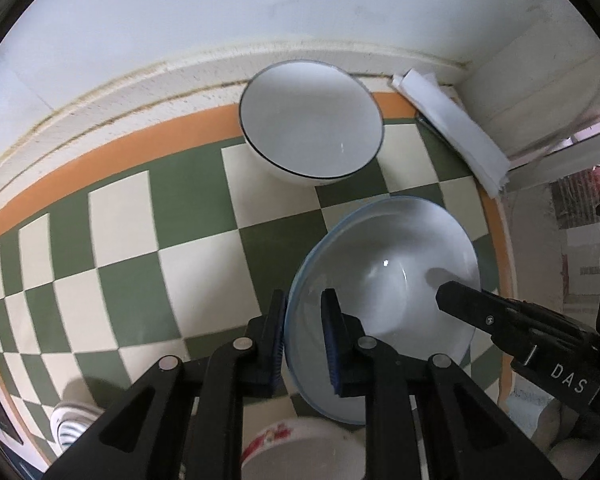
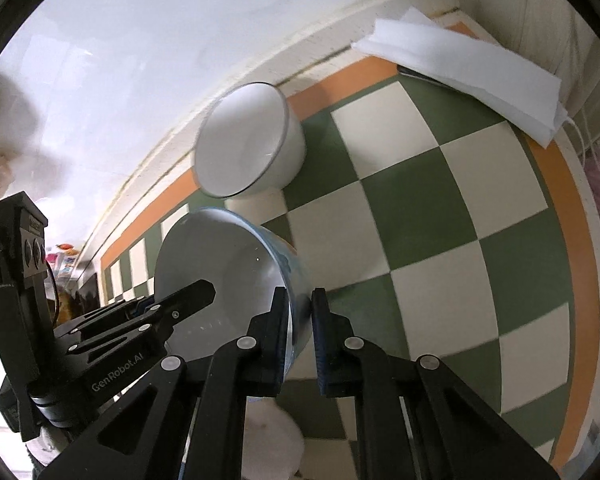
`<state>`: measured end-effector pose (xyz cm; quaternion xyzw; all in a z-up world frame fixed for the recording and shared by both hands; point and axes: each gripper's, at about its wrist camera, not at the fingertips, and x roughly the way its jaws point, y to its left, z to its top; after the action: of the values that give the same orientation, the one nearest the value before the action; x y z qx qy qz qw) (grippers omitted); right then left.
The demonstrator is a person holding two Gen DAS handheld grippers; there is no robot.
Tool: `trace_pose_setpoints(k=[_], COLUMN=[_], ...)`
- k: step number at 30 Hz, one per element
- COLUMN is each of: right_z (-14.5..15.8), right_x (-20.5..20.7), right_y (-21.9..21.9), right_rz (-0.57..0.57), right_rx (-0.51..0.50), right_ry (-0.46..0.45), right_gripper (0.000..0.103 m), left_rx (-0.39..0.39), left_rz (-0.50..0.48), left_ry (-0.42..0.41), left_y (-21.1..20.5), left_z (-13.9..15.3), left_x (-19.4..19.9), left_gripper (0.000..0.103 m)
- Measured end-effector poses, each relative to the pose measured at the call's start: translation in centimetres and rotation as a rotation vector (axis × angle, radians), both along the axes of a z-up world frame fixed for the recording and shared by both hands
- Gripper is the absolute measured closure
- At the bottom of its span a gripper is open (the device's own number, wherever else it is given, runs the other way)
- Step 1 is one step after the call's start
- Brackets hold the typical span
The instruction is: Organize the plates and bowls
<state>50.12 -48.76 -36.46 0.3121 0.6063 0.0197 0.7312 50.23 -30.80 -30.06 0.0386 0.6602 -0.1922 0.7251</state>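
Observation:
Both grippers hold one blue-rimmed white bowl (image 1: 396, 276) above the green-and-cream checkered tablecloth (image 1: 132, 280). My left gripper (image 1: 305, 304) is shut on its left rim, one finger inside and one outside. My right gripper (image 2: 300, 300) is shut on the opposite rim of the same bowl (image 2: 220, 256). A white bowl with a thin dark rim (image 1: 312, 120) stands at the far edge by the wall; it also shows in the right wrist view (image 2: 244, 140). A bowl with a red pattern (image 1: 296, 452) sits below the held bowl.
A folded white cloth (image 1: 452, 124) lies at the back right corner over a dark flat object, also in the right wrist view (image 2: 468, 64). The white wall (image 1: 260, 8) runs along the table's far edge. A striped shoe (image 1: 72, 424) shows on the floor at lower left.

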Motion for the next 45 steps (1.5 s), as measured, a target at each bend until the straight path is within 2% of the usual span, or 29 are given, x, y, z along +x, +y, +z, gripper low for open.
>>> trace_pose_setpoints(k=[6, 11, 17, 27, 39, 45], right_z=[3.2, 3.9, 3.0, -0.2, -2.0, -2.6], right_x=[-4.0, -7.2, -10.2, -11.8, -12.2, -12.5], right_y=[1.8, 3.9, 6.8, 8.5, 8.9, 8.7], right_rz=[0.018, 0.039, 0.077, 0.107, 0.113, 0.114], right_rx=[0.014, 0.042, 0.057, 0.066, 0.063, 0.042], right_ry=[-0.032, -0.019, 0.014, 0.087, 0.136, 0.159], right_gripper=[0.09, 0.09, 0.09, 0.09, 0.09, 0.09], left_rx=[-0.018, -0.011, 0.02, 0.041, 0.085, 0.092], left_rz=[-0.007, -0.004, -0.007, 0.016, -0.008, -0.016], left_ry=[-0.029, -0.021, 0.011, 0.091, 0.117, 0.102], left_y=[2.0, 4.1, 6.3, 7.8, 7.5, 7.3], left_z=[3.2, 3.8, 2.5, -0.8, -2.8, -2.8], left_x=[-3.0, -6.4, -9.2, -11.4, -12.0, -12.1], left_gripper=[0.088, 0.088, 0.088, 0.087, 0.087, 0.084])
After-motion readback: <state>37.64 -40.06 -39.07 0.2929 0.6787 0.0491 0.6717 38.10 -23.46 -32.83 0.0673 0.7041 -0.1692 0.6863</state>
